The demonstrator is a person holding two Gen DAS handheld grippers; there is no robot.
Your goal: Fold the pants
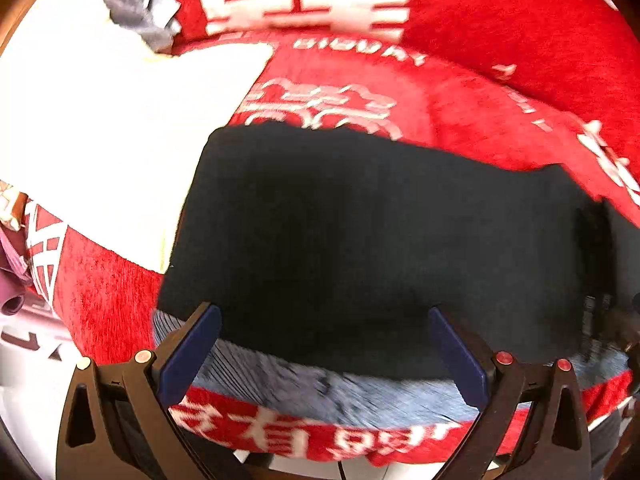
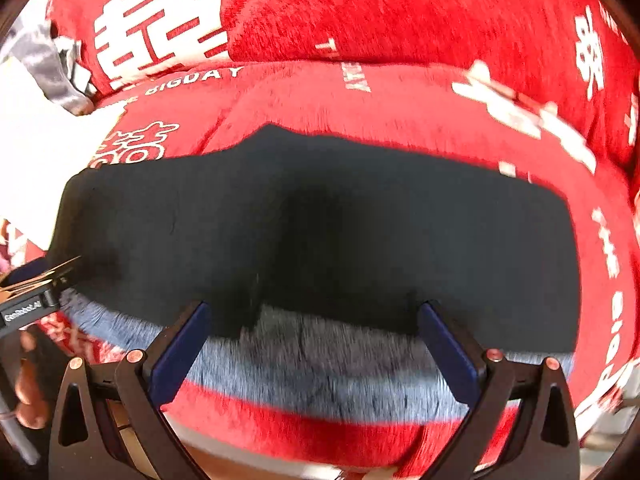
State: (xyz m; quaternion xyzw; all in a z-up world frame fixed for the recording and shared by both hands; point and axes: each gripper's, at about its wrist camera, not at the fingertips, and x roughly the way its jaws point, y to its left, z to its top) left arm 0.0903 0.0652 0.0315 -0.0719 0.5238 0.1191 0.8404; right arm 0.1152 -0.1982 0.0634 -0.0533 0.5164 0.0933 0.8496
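At the bottom of each wrist view, one gripper shows two blue pads spread wide apart, holding nothing: left gripper (image 1: 324, 354), right gripper (image 2: 316, 350). Between and beyond the pads lies one pair of black pants (image 1: 360, 232) (image 2: 320, 224), folded flat, its grey lining exposed along the near edge. It rests on one red blanket (image 1: 500, 28) (image 2: 400, 12) with white characters. One white cloth (image 1: 100, 120) occupies the left of the left view.

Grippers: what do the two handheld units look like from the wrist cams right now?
Both match. The left gripper and the right gripper have black angular plastic linkages with triangular cutouts, copper-red round pivot pins and flat dark-blue finger pads. In the right wrist view, the other unit's black body at the left edge carries white "GenRobot.AI" lettering. No sleeves are visible.
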